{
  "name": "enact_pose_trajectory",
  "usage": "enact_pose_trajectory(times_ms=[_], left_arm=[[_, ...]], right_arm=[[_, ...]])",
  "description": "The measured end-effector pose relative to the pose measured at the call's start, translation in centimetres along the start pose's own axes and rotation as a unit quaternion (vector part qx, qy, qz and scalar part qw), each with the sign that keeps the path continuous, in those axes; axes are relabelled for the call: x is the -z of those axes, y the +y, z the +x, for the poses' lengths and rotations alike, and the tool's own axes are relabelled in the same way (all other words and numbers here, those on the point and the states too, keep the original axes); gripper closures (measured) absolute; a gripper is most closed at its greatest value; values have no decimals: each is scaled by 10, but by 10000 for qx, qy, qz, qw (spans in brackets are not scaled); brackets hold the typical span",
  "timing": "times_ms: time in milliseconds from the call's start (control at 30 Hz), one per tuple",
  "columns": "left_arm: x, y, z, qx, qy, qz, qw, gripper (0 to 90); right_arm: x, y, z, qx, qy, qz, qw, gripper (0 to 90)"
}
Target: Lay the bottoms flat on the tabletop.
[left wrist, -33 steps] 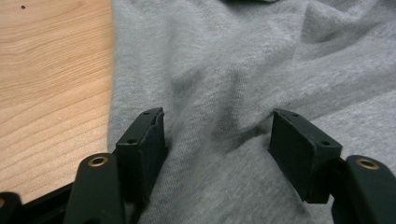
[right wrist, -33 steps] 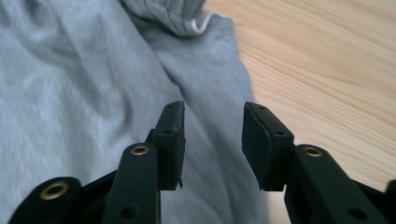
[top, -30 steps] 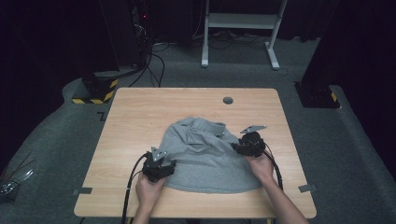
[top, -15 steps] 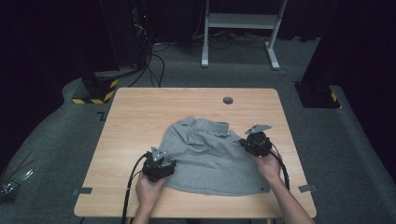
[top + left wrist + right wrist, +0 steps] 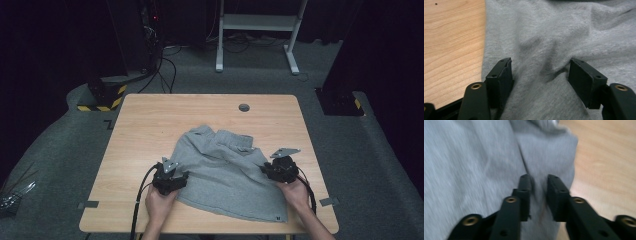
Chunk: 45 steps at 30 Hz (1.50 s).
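A light wooden bench (image 5: pixel 150 125) fills the middle of the high view, standing on grey carpet. A grey garment (image 5: pixel 225 172) lies rumpled on it, lower centre, its near hem close to the front edge. A round dark grommet (image 5: pixel 244 107) sits near the far edge, upper centre.

A dim room with grey carpet floor (image 5: pixel 60 150). A white desk frame (image 5: pixel 257 22) stands behind the wooden counter (image 5: pixel 150 125); black-and-yellow striped base (image 5: pixel 102 97) at left.

Grey sweat shorts (image 5: pixel 225 172) lie rumpled, spread on the table's near half.
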<state>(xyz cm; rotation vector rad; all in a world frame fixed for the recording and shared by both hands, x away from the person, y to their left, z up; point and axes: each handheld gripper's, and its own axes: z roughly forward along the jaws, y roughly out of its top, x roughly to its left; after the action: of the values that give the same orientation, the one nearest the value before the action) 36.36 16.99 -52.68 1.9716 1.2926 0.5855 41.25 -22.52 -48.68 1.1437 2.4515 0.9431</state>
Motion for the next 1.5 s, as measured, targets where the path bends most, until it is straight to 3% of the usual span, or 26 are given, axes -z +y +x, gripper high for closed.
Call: enact_pose_trajectory(times_ms=[67, 100, 167, 333, 367, 433, 467, 500, 600, 800, 833, 1000, 1100, 1200, 1233, 1300, 1400, 1433, 1500], left_arm=[[0, 0, 0, 1, -1, 0, 10000, 355], [0, 0, 0, 0, 0, 1, 10000, 355], [0, 0, 0, 1, -1, 0, 10000, 355], [0, 0, 0, 1, -4, 1, 10000, 355], [0, 0, 0, 7, -4, -3, 10000, 355], [0, 0, 0, 7, -4, -3, 10000, 354], [0, 0, 0, 7, -4, -4, 10000, 355], [0, 0, 0, -1, -2, 1, 10000, 354], [0, 0, 0, -2, -2, 1, 10000, 354], [0, 0, 0, 1, -2, 0, 10000, 354], [0, 0, 0, 3, -3, -1, 10000, 355], [0, 0, 0, -1, -1, 2, 10000, 354], [0, 0, 0, 1, -2, 0, 10000, 355], [0, 0, 0, 0, -1, 0, 10000, 354], [0, 0, 0, 0, -1, 0, 10000, 354], [0, 0, 0, 7, -1, -4, 10000, 354], [0, 0, 0, -1, 1, -1, 10000, 354], [0, 0, 0, -1, 1, -1, 10000, 354], [0, 0, 0, -5, 2, -2, 10000, 354]], right_arm=[[2, 4, 0, -73, 10, -122, 9999, 639], [4, 11, -1, -130, -8, -309, 9994, 618], [1, 18, -2, -149, -74, -338, 9993, 604], [-21, 25, -6, -266, -219, -99, 9994, 589], [-32, 24, -8, -312, -280, 52, 9991, 595], [-36, 24, -8, -293, -312, 94, 9990, 608], [-41, 23, -8, -263, -347, 183, 9989, 635], [-42, 24, -7, -214, -229, 200, 9993, 792], [-39, 30, -4, 99, -308, 328, 9989, 892], [-21, 39, -12, 49, -356, 8, 9994, 899], [-11, 42, -16, 68, -507, -73, 9987, 899], [3, 39, -36, -267, -654, -183, 9973, 899], [-1, 29, -47, -402, -736, -41, 9965, 896], [-6, 23, -50, -484, -753, 48, 9960, 873], [-6, 21, -47, -523, -748, -30, 9958, 788], [-2, 23, -39, -456, -686, -175, 9965, 720], [4, 27, -19, -224, -464, -477, 9975, 678], [4, 27, -19, -224, -464, -477, 9975, 678], [4, 31, 2, 51, -170, -559, 9983, 662]])
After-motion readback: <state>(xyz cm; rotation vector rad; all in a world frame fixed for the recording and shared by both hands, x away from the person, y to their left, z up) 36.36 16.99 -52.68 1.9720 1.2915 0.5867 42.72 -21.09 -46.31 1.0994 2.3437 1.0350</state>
